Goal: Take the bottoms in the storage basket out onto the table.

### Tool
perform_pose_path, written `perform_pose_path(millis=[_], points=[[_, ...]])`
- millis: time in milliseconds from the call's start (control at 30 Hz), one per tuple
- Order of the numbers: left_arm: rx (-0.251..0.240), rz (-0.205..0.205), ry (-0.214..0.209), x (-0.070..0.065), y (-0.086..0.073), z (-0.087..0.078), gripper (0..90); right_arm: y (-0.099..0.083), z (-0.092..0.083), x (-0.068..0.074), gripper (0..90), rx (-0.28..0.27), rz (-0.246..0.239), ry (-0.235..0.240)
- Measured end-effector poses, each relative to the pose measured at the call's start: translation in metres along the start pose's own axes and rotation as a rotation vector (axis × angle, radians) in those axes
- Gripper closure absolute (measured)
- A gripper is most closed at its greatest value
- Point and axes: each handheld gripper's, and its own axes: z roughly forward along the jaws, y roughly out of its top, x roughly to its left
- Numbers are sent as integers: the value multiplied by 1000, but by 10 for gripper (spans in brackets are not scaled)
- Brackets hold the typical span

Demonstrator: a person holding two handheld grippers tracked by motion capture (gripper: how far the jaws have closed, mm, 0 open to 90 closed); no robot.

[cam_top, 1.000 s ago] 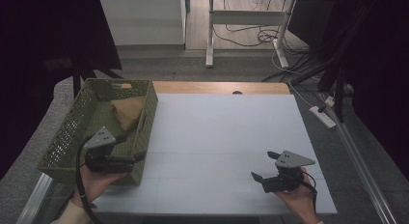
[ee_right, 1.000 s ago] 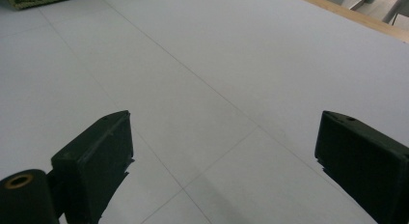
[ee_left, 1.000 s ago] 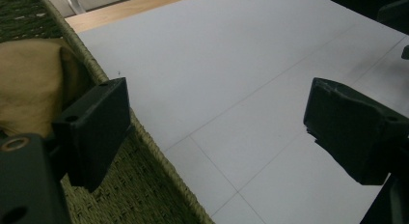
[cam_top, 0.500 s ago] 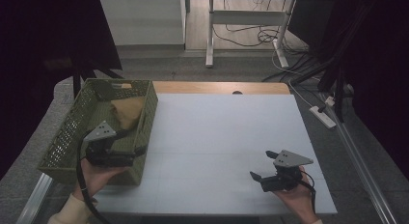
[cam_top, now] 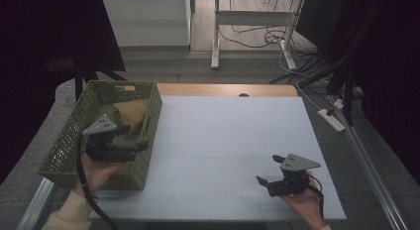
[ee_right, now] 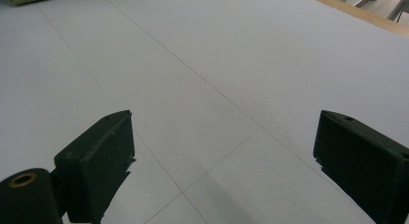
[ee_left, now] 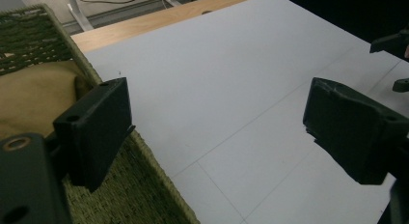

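Risk sits at the green basket (cam_top: 74, 136) at nine o'clock on the worktop (cam_top: 233, 141): the left gripper (cam_top: 136, 141), jaws wide and empty over its near rim, could snag that rim reaching for the tan bag (cam_top: 130, 113) inside, while the right gripper (cam_top: 267, 170) waits open at five o'clock.

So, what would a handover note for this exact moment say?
Left tool: open, nothing in it, over the near right wall of the green basket.
Right tool: open, empty, low over the white mat near its front right corner.
Things: a tan cloth-like item lies inside the basket, toward its far end.
Done: the item is in the basket; the mat bears nothing else.
Left: can't tell for sure; if the item is to come out, the left tool is nearest.
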Motion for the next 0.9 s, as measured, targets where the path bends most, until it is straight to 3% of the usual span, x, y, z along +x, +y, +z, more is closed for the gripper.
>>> perform_pose_path(millis=[500, 900], points=[[-6, -12, 15, 16, 17, 2, 114, -1, 2, 0, 74, 10, 3, 3], [-13, -51, 38, 35, 28, 11, 122, -1, 3, 0, 74, 9, 3, -2]])
